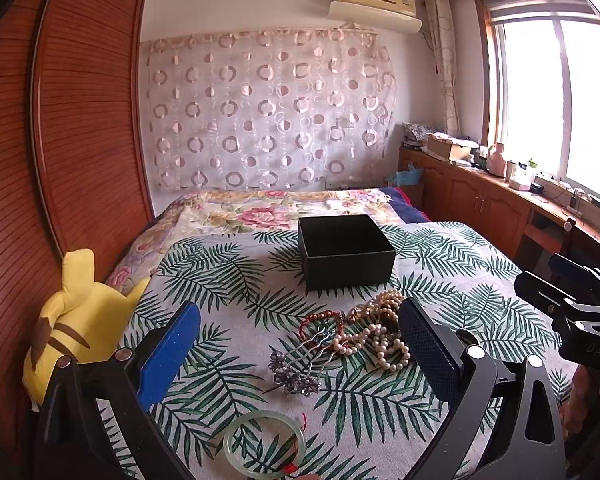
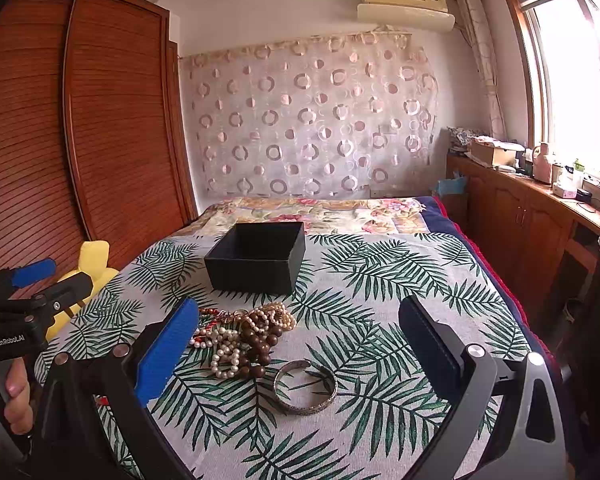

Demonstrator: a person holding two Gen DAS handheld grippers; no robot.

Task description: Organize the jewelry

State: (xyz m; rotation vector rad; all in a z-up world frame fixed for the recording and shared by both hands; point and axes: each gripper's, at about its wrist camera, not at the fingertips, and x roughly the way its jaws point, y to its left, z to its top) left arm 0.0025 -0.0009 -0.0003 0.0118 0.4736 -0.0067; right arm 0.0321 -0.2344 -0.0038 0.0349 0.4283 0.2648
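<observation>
Left gripper (image 1: pixel 300 344) fingers spread wide, grasping nothing, hovering above bed cover with green palm-leaf print (image 1: pixel 440 276). Right gripper (image 2: pixel 298 340) likewise spread, empty. Heap of pearl and brown bead necklaces (image 2: pixel 244 340) at frame centre, just below open black square box (image 2: pixel 256 258) standing at upper centre. Purple crystal hair comb (image 1: pixel 296 368) beside heap, low centre. Pale green jade bangle (image 1: pixel 265 444) at bottom edge, apart from heap. Silver engraved bangle (image 2: pixel 305 386) below beads. Yellow plush toy (image 1: pixel 76 328) at left edge.
</observation>
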